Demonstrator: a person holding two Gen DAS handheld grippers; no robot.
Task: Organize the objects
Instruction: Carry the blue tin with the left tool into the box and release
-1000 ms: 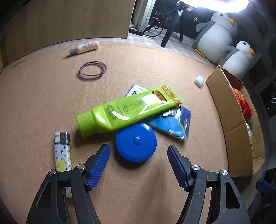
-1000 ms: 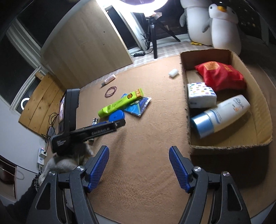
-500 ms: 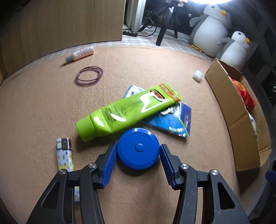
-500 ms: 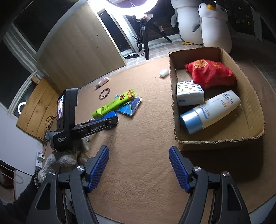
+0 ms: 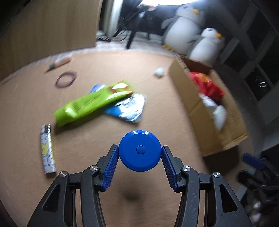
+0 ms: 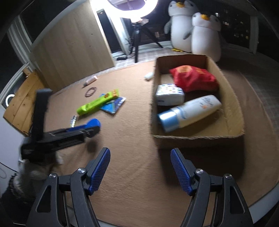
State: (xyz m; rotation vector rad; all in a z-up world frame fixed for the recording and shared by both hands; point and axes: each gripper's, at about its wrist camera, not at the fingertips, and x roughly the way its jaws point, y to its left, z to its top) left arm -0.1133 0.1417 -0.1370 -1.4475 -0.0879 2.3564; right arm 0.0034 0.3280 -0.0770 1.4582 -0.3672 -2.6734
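Blue round disc (image 5: 139,150), low centre of frame, is clamped in the left gripper (image 5: 139,157) above the mat, right gripper (image 6: 140,167) gaping empty; cardboard box (image 6: 233,111) holds three items, several remain outside.

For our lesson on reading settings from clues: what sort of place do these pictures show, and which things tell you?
Probably a room at home, set up for filming: two plush penguins by the wall, a ring light on a tripod, and household items beside a cardboard box.
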